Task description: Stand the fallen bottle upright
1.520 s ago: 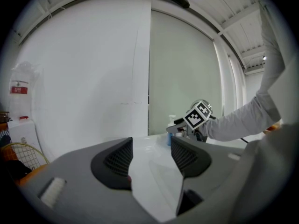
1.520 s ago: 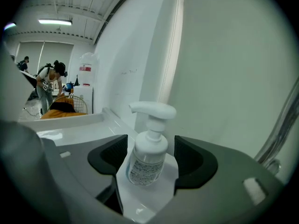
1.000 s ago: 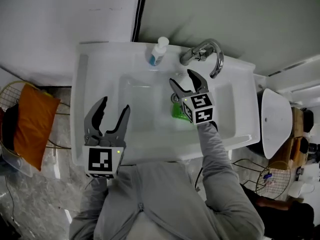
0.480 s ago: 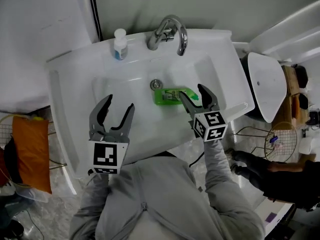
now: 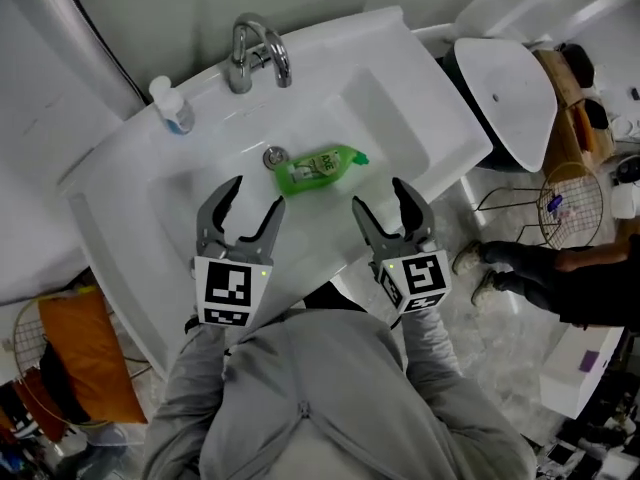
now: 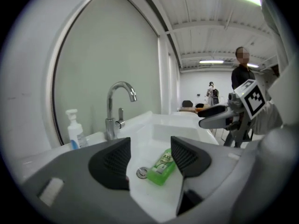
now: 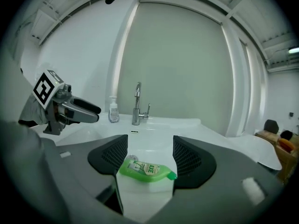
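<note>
Right tool (image 5: 380,196), jaws apart and empty, now sits back from the bottle (image 5: 318,168), which still lies on its side in the sink (image 5: 420,78) ahead, between it and the equally open, empty left tool (image 5: 255,196); the grasp remains to be made.

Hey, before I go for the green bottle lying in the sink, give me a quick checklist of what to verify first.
1. Stance of the green bottle: not ok, it lies on its side in the sink.
2. The right tongs open and empty: ok.
3. The left tongs open and empty: ok.
4. Bottle ahead between the right tongs' jaws: ok, lying crosswise and untouched.
5. The faucet apart from the bottle: ok.
6. The cap shut tight: cannot tell.
</note>
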`<state>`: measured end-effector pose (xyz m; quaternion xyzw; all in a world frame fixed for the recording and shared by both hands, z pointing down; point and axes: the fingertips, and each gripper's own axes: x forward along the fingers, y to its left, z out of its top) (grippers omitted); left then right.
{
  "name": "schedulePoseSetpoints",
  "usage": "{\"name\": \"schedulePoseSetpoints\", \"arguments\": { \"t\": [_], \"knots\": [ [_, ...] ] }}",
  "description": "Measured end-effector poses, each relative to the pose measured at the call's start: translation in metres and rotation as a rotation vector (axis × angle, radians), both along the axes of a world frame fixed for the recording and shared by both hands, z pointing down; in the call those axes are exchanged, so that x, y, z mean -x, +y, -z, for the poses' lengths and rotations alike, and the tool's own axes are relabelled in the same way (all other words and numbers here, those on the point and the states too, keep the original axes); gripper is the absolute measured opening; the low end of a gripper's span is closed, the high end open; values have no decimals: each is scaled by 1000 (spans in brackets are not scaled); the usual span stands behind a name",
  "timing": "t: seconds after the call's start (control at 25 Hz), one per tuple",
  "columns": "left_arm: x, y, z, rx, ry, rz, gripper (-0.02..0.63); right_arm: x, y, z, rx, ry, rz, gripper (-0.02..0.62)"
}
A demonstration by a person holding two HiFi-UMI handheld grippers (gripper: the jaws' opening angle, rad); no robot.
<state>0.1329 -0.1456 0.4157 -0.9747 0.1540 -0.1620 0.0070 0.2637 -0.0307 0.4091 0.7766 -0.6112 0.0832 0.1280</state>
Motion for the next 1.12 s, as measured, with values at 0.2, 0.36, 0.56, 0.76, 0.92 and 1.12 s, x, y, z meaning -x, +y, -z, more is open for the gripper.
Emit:
{"name": "schedulePoseSetpoints", "arguments": {
  "t": [0.2,0.36,0.56,0.76,0.92,1.12],
  "knots": [
    [-44,17,-30,-12,-111,-175,298,4,27,-2,-22,-27,-75,291],
    [-83,26,-64,-5,-232,-284,306,-6,47,-9,-17,-51,-129,291],
    [-123,38,-116,-81,-433,-437,361,-19,63,-19,-15,-87,-179,291],
    [-152,51,-158,-161,-575,-545,388,-31,73,-25,-5,-96,-205,291],
    [-161,56,-188,-191,-668,-588,403,-40,81,-31,7,-102,-227,291],
    [-166,50,-222,-178,-762,-587,419,-51,89,-37,26,-117,-250,291]
  ]
}}
